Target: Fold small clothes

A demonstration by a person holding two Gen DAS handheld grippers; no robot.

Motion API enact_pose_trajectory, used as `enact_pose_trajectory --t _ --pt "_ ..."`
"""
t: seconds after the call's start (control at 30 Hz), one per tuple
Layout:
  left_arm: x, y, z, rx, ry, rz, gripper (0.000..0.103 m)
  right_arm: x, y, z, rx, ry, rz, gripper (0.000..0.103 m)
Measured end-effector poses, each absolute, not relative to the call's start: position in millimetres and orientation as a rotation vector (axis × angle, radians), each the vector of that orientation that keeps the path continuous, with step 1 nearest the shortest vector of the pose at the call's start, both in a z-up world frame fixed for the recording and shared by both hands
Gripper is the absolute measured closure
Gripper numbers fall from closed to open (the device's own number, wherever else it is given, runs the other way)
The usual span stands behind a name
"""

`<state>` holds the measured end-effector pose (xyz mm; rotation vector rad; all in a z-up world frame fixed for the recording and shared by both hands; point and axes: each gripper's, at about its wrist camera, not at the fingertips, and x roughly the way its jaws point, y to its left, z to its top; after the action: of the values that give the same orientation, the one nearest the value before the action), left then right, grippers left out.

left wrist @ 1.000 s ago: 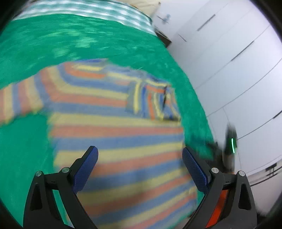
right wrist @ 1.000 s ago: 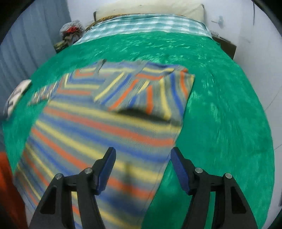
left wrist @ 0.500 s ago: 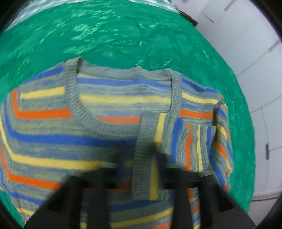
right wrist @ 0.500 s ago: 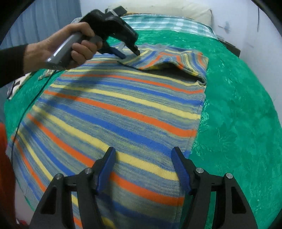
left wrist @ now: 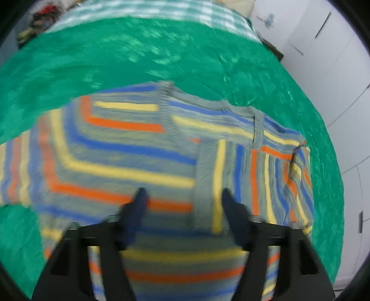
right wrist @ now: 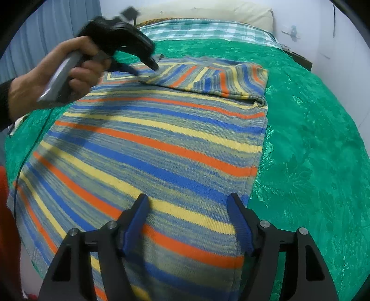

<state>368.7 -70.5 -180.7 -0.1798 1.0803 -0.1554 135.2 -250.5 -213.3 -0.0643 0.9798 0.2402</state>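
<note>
A striped knit sweater (right wrist: 150,143), in blue, orange, yellow and grey, lies flat on a green bedspread (right wrist: 312,150). Its right sleeve (right wrist: 212,78) is folded across the chest; in the left wrist view the sleeve (left wrist: 261,176) lies under the collar (left wrist: 257,125). My left gripper (left wrist: 182,196) is open and empty just above the sleeve cuff; it also shows in the right wrist view (right wrist: 145,69), held by a hand. My right gripper (right wrist: 188,203) is open and empty over the sweater's lower body near its right edge.
The sweater's left sleeve (left wrist: 13,166) stretches out to the left. A checked blanket (right wrist: 208,27) and a pillow (right wrist: 208,11) lie at the head of the bed. White wardrobe doors (left wrist: 335,58) stand to the right. Something red (right wrist: 7,231) sits at the lower left.
My left gripper has pulled back and up from the sleeve cuff, its fingers now apart. The right gripper has stayed still over the sweater's lower body.
</note>
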Motion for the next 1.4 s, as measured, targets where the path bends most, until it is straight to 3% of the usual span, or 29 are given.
enact_pose_trajectory --t 0.13,0.23,0.53,0.77,0.87,1.07,1.4 --pt "305 -47 -171 -0.126 1.076 -0.195 0.025 137 -249 -210 -0.082 1.011 0.241 0.030" --pt "247 -32 -169 -0.066 1.074 -0.215 0.018 135 -250 -198 -0.069 1.045 0.222 0.030" --pt "132 -7 -186 0.074 1.025 -0.175 0.014 70 -244 -154 0.089 0.955 0.082 0.024" --pt "101 28 -199 0.014 1.016 -0.138 0.013 44 -233 -155 0.130 0.914 -0.026 0.018" --pt "100 34 -202 -0.002 1.011 -0.129 0.004 45 -228 -158 0.097 0.904 -0.054 0.018" --pt "100 33 -223 0.030 1.068 -0.143 0.001 45 -231 -165 0.128 0.910 -0.080 0.018" --pt "103 33 -228 0.022 1.086 -0.147 0.000 42 -241 -168 0.127 0.902 -0.084 0.018"
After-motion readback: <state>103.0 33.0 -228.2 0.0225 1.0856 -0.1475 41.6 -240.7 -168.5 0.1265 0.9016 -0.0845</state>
